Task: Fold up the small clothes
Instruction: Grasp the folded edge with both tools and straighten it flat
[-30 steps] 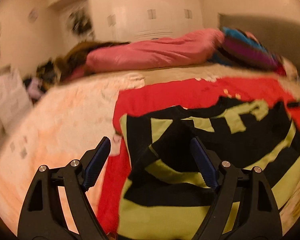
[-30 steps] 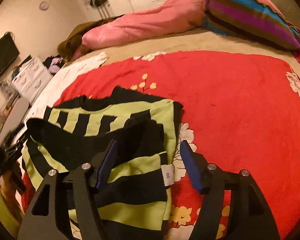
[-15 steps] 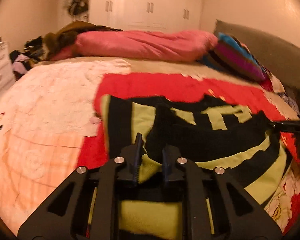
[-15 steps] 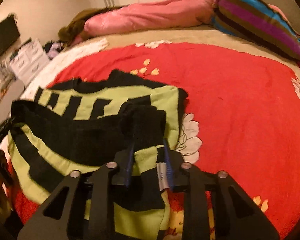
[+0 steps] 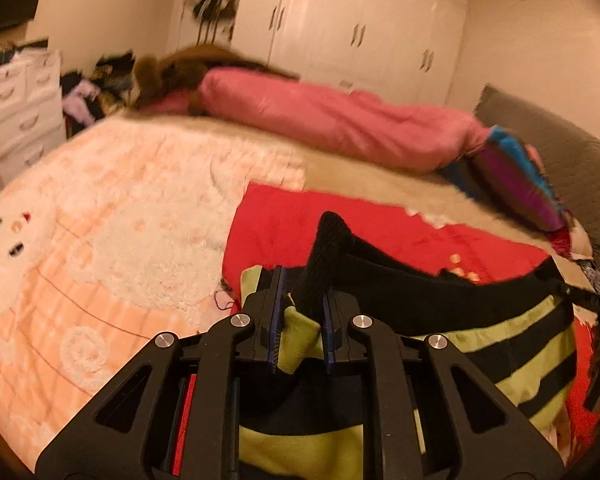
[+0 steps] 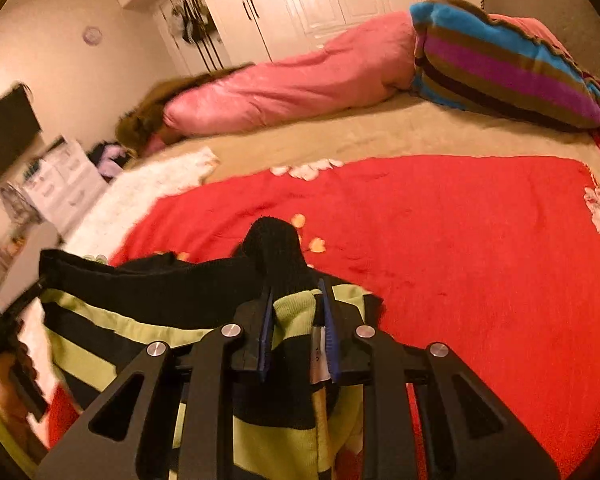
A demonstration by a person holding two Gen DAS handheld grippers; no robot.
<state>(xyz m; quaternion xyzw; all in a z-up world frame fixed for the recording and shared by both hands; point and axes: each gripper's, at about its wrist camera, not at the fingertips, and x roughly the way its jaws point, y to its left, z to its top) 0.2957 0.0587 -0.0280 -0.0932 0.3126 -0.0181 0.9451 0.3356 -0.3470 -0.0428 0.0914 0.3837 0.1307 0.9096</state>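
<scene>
A small black and lime-green striped sweater (image 5: pixel 480 332) hangs stretched between my two grippers, lifted above the red blanket (image 5: pixel 284 224). My left gripper (image 5: pixel 302 292) is shut on one bunched corner, with black ribbed cloth sticking up past its pads. In the right wrist view my right gripper (image 6: pixel 294 300) is shut on the other corner of the sweater (image 6: pixel 140 300), beside its white size tag (image 6: pixel 318 356). Black cloth pokes up above the fingers there too. The sweater's lower part droops behind both grippers, out of sight.
The red blanket (image 6: pixel 460 260) covers the near part of the bed, with a fluffy white-and-peach blanket (image 5: pixel 120 220) to its left. A pink duvet (image 6: pixel 292 84) and a striped cushion (image 6: pixel 500 64) lie at the far side. White drawers (image 5: pixel 20 100) stand left of the bed.
Both grippers went from open over the flat sweater to shut on its corners. They have since risen, lifting the sweater's edge off the red blanket and pulling it taut.
</scene>
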